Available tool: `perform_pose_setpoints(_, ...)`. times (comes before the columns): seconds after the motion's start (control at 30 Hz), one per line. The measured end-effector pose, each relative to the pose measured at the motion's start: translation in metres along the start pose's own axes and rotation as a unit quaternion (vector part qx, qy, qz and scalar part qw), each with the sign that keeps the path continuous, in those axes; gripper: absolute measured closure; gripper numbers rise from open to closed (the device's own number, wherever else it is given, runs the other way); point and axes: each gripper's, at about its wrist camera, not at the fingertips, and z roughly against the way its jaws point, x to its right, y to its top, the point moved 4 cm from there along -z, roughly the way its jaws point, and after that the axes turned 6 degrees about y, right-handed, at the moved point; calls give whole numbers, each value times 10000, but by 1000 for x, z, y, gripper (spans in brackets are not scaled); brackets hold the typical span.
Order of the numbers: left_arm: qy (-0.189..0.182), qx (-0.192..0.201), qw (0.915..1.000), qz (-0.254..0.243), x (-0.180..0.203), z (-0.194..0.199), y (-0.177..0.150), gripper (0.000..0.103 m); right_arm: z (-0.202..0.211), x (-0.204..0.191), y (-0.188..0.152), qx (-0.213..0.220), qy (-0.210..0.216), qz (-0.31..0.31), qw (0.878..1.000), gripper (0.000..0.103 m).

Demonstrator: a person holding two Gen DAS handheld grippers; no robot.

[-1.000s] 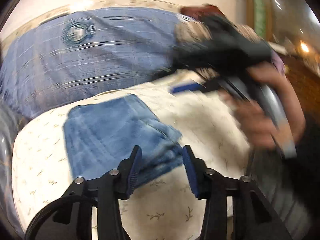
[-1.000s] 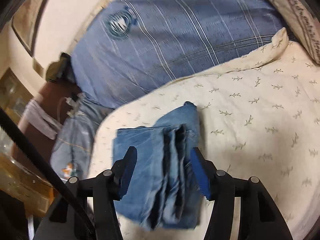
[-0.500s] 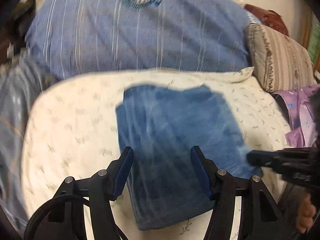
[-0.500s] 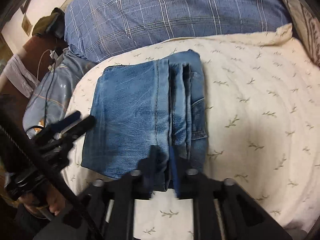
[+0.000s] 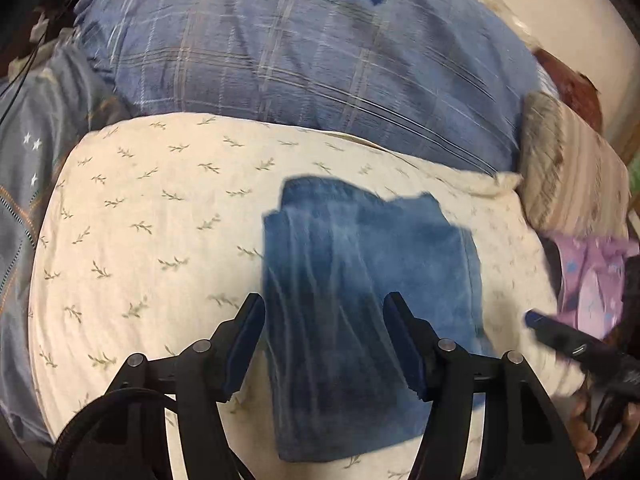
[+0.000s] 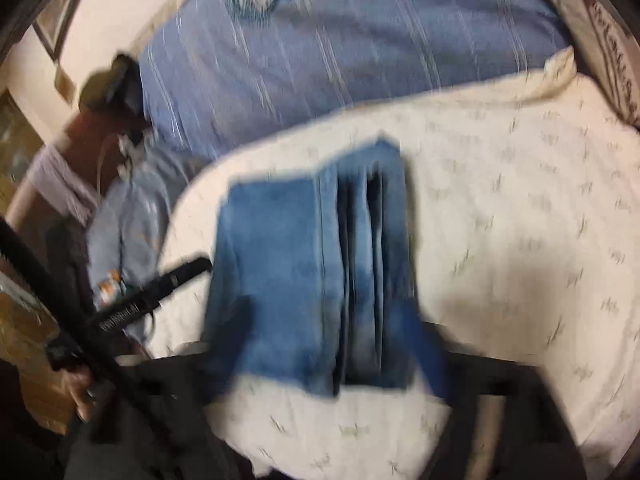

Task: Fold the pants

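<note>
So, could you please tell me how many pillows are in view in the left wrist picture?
3: the cream leaf-print pillow under the folded jeans, the blue plaid pillow behind it, and the striped pillow at right. Others may be hidden.

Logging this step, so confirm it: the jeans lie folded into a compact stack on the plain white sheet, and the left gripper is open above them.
One detail is off: the sheet is not plain white. The left wrist view shows cream fabric printed with small leafy sprigs. The rest holds: the jeans lie folded in a compact stack on it, and the left gripper is open above them.
</note>
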Motion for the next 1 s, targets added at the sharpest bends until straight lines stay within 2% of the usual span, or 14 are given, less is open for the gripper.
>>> perform_pose_setpoints(0.13,-105,-414,9984,360,3,-27,40,41,-9,2,62,32,54,-153,9999,16)
perform_pose_setpoints(0.23,-213,-497,9984,179,7,-49,53,41,-32,14,87,-2,-73,-262,9996,16)
perform_pose_setpoints(0.33,-392,-425,9981,222,-4,-65,41,39,-56,34,76,-54,192,-433,9989,16)
perform_pose_setpoints(0.4,-585,-697,9935,681,-12,-75,35,40,-74,42,63,-441,262,-610,9968,16)
perform_pose_setpoints(0.47,-767,-719,9911,819,-15,-80,43,33,-87,41,59,-724,233,-440,9961,16)
perform_pose_setpoints(0.6,-602,-695,9931,727,-17,-99,48,33,-105,39,64,-843,-141,-148,9962,15)
perform_pose_setpoints(0.67,-655,-605,9923,864,-18,-100,50,43,-117,46,62,-1004,-219,-249,9944,18)
perform_pose_setpoints(0.7,-691,-547,9921,892,-16,-98,50,46,-120,49,60,-1024,-152,-346,9940,27)
perform_pose_setpoints(0.73,-710,-475,9928,838,-12,-95,50,55,-119,52,59,-1017,-5,-454,9938,30)
perform_pose_setpoints(0.77,-718,-442,9938,728,-8,-94,50,71,-118,51,60,-996,0,-424,9941,33)
perform_pose_setpoints(0.8,-766,-434,9944,587,-1,-91,49,77,-116,50,60,-990,-3,-360,9944,42)
perform_pose_setpoints(0.87,-909,-400,9935,555,5,-79,49,85,-114,47,60,-987,18,-337,9945,56)
perform_pose_setpoints(0.93,-982,-297,9943,289,19,-65,61,87,-106,39,63,-881,34,-276,9957,70)
perform_pose_setpoints(1.0,-1089,-140,9936,278,23,-52,78,87,-87,29,78,-651,78,-206,9976,71)
